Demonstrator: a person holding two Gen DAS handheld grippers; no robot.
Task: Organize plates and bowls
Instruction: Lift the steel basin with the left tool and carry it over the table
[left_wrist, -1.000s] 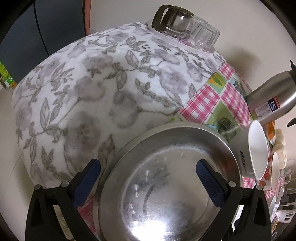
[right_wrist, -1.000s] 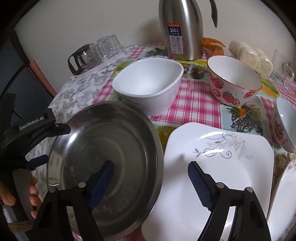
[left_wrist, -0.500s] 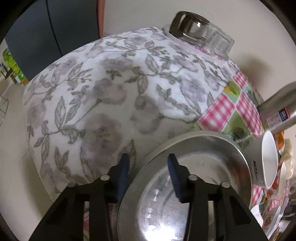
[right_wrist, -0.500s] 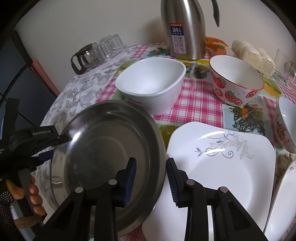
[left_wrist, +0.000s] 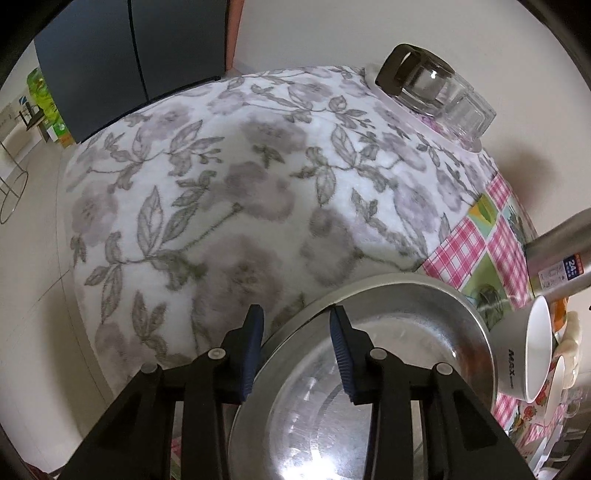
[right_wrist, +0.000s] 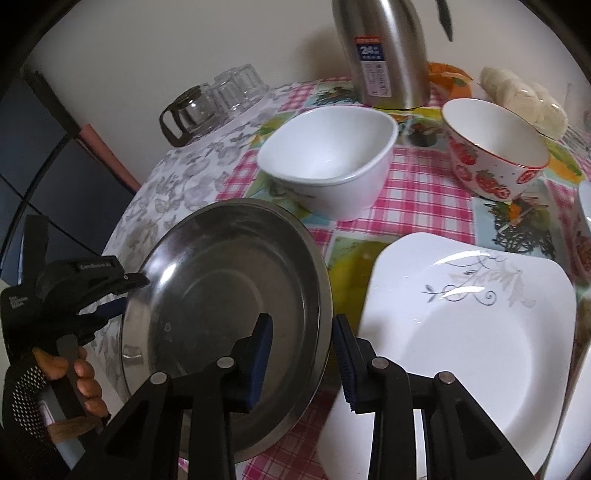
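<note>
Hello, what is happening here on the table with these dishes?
A person is tidying dishes with two handheld grippers. Both the left gripper and the right gripper are closed on opposite sides of the rim of a steel plate. Beside it lies a white square plate; behind stand a white bowl and a strawberry bowl.

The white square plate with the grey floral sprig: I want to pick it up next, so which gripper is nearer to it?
Right. The right gripper grips the steel plate's rim right beside the white square plate; the left gripper holds the steel plate's far rim, away from it.
</note>
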